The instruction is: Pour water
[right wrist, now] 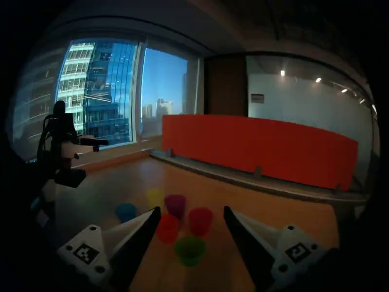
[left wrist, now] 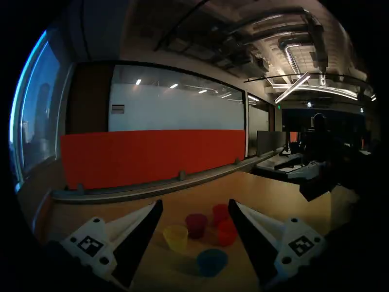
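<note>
The left gripper [left wrist: 194, 203] has its jaws spread wide with nothing between them, both fingers hanging clear above the wooden table [left wrist: 272, 194]. In the left gripper view a cluster of small plastic cups stands upright on the tabletop in the gap between those fingers. The blue cup [left wrist: 212, 261] is nearest. Beyond it are the yellow cup [left wrist: 176, 237] and the plum-coloured cup [left wrist: 196, 224], just beside each other. To their right is a red cup [left wrist: 227, 232], with a second red cup [left wrist: 220, 212] close behind it. No finger touches any of them. The right gripper [right wrist: 191, 210] is likewise wide open and empty-handed, poised over the same cluster from another side. In the right gripper view a green cup [right wrist: 190, 249] sits closest between its fingers, and the two red ones are just past it. The plum-coloured and yellow cups stand farther on, and the blue one is off to the left by itself. The room is dim, and I cannot tell whether any cup holds water. A dark shape low at the left edge of that view may be the other gripper with the hand on it, though it is too shadowed to be sure. Along the far edge of the table runs a long orange partition [left wrist: 155, 155] on a grey rail. Behind it is a pale glass wall, and a big window [right wrist: 102, 92] looks out on blue-lit towers.
</note>
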